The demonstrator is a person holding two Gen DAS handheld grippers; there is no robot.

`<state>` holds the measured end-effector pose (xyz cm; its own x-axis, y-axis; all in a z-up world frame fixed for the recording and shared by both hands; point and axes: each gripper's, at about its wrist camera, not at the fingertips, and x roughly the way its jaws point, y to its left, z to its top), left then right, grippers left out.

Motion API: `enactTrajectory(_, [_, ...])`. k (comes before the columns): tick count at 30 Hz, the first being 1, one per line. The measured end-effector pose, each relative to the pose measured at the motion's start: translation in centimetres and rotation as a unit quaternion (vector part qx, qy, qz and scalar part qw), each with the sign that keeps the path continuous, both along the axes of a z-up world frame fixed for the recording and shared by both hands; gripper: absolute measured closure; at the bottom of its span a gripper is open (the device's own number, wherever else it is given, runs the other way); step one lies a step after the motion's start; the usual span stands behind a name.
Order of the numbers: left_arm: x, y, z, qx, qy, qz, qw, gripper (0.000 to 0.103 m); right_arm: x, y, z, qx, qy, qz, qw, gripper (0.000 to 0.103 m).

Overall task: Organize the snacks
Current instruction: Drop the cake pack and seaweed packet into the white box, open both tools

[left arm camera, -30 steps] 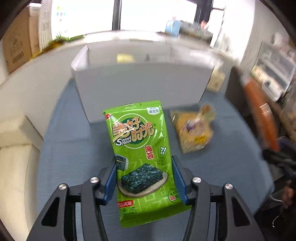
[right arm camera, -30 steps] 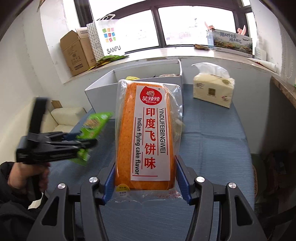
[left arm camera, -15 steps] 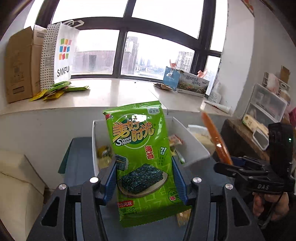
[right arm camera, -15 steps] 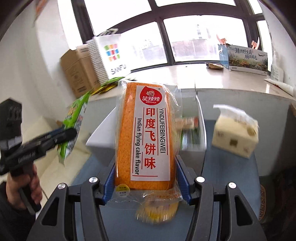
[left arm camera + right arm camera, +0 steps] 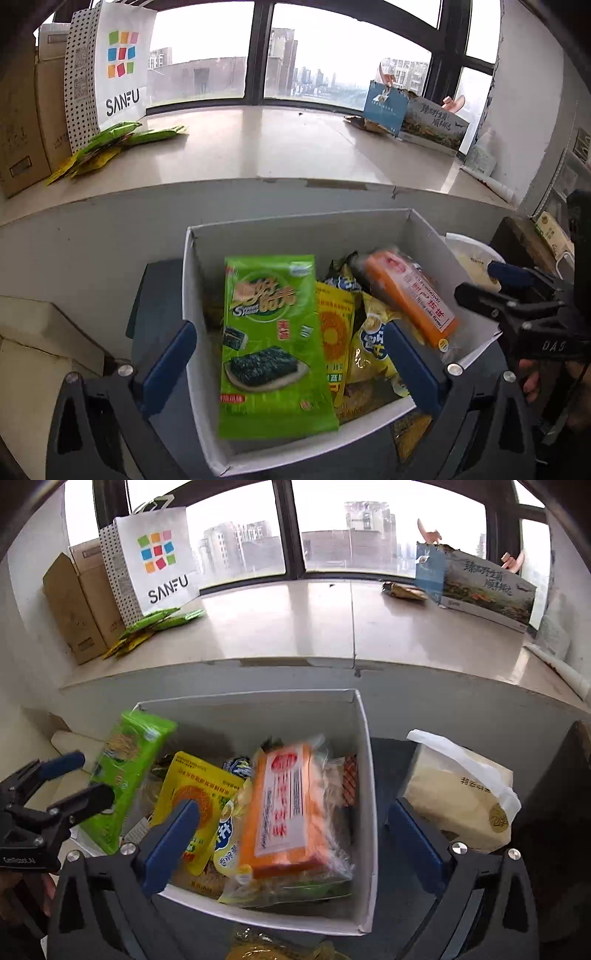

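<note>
White box [image 5: 192,280] is full of loud packaging: bright green seaweed pack [image 5: 271,347] with a dark green slab printed on it, orange cake pack [image 5: 286,812] with a white label and red lettering, yellow bag [image 5: 195,794] too.

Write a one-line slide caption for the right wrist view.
Right hand-held gripper, jaws just opened wide, releases the orange flying-cake pack above the white box of snacks.
</note>
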<state>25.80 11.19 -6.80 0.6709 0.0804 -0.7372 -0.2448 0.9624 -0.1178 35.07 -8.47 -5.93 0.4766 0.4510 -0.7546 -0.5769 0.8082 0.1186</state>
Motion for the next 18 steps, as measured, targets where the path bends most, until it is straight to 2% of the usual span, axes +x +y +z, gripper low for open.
enactTrajectory(3, [-0.9, -0.2, -0.7, 0.009, 0.002, -0.011, 0.9999, 0.0, 0.1, -1.2, -0.1, 0.023, 0.009, -0.004, 1.0, 0.0])
enactTrajectory(6, [-1.7, -0.2, -0.6, 0.007, -0.003, -0.01, 0.9999, 0.0, -0.2, -1.8, 0.6, 0.024, -0.008, -0.01, 1.0, 0.0])
enactTrajectory(10, [-3.8, -1.0, 1.3, 0.008, -0.038, -0.016, 0.9991, 0.0, -1.7, -3.4, 2.2, 0.058, -0.021, -0.006, 0.998, 0.0])
enactTrajectory(15, [-9.5, -3.3, 4.0, 0.015, -0.112, -0.029, 0.9931, 0.0, -6.8, -5.9, 3.5, 0.096, -0.04, 0.03, 0.994, 0.0])
enactTrajectory(18, [-13.2, -5.5, 4.8, 0.028, -0.139, -0.046, 0.9888, 0.0, -11.3, -7.9, 3.6, 0.117, -0.055, 0.048, 0.99, 0.0])
